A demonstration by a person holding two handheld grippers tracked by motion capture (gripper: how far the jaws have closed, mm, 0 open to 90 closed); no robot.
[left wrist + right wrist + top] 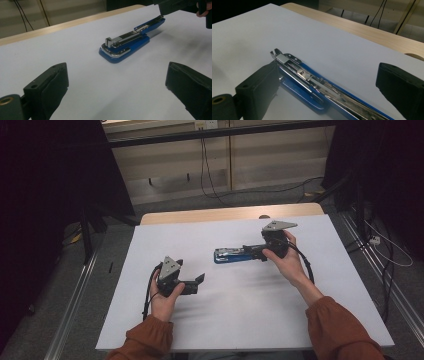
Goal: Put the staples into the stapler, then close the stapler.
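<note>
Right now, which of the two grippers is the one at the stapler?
The right gripper: its open jaws sit at the blue stapler's rear end. The left gripper is also open, but rests apart on the white table with bare surface between it and the stapler.

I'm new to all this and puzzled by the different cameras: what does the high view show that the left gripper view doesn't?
High view alone: the person's two hands and orange sleeves, the left tool held open above the sheet, the whole white sheet, the floor with cables around the table.

Left gripper view alone: a close look at the stapler's chrome front end and its raised top arm, seen between that tool's own two black pads.

Both: the blue stapler lying on the white sheet, the right tool at its rear end, and the table's wooden edge.
</note>
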